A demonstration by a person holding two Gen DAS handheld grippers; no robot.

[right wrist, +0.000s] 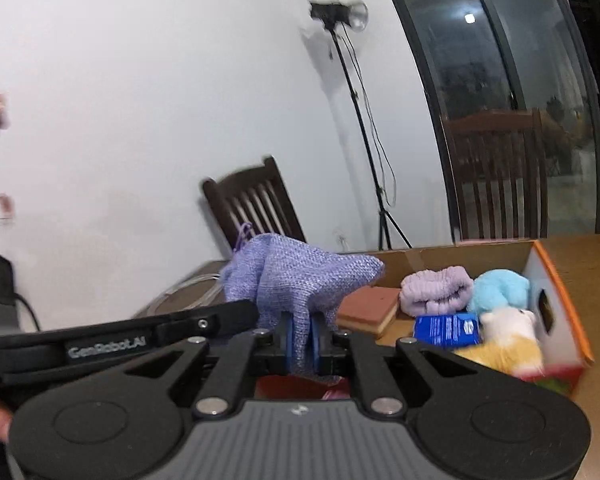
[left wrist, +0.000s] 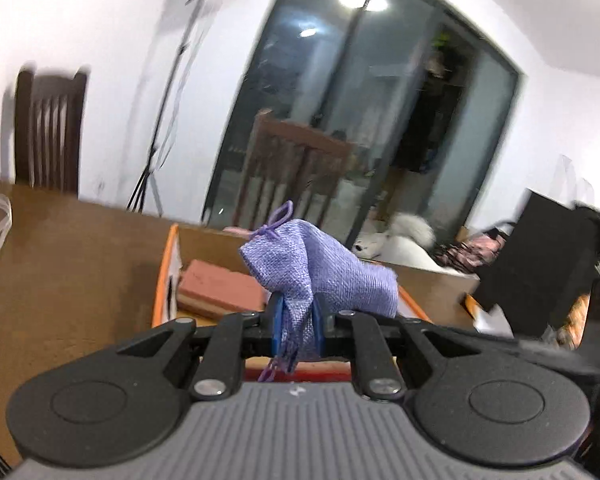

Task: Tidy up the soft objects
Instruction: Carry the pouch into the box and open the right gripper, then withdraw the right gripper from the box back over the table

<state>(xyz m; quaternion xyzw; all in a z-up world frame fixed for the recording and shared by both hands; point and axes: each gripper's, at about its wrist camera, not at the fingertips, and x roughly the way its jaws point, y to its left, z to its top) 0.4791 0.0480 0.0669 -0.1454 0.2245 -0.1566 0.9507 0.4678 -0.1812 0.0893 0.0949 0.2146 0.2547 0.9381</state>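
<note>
A purple woven drawstring pouch (left wrist: 324, 268) is pinched between both grippers above an open cardboard box (left wrist: 168, 264). My left gripper (left wrist: 298, 320) is shut on one end of the pouch. My right gripper (right wrist: 301, 338) is shut on the other end, and the pouch (right wrist: 296, 280) bulges above its blue pads. In the right wrist view the box (right wrist: 556, 300) holds a lilac rolled cloth (right wrist: 436, 290), a blue plush (right wrist: 500, 290), a white and yellow plush (right wrist: 508, 336), a blue packet (right wrist: 446, 330) and a pink sponge block (right wrist: 370, 306).
The box rests on a brown wooden table (left wrist: 68, 264). Dark wooden chairs (right wrist: 256, 204) stand by the white wall. A light stand (right wrist: 364, 128) stands behind the table. A black box (left wrist: 540, 264) and a white plush (left wrist: 404, 240) lie at the right.
</note>
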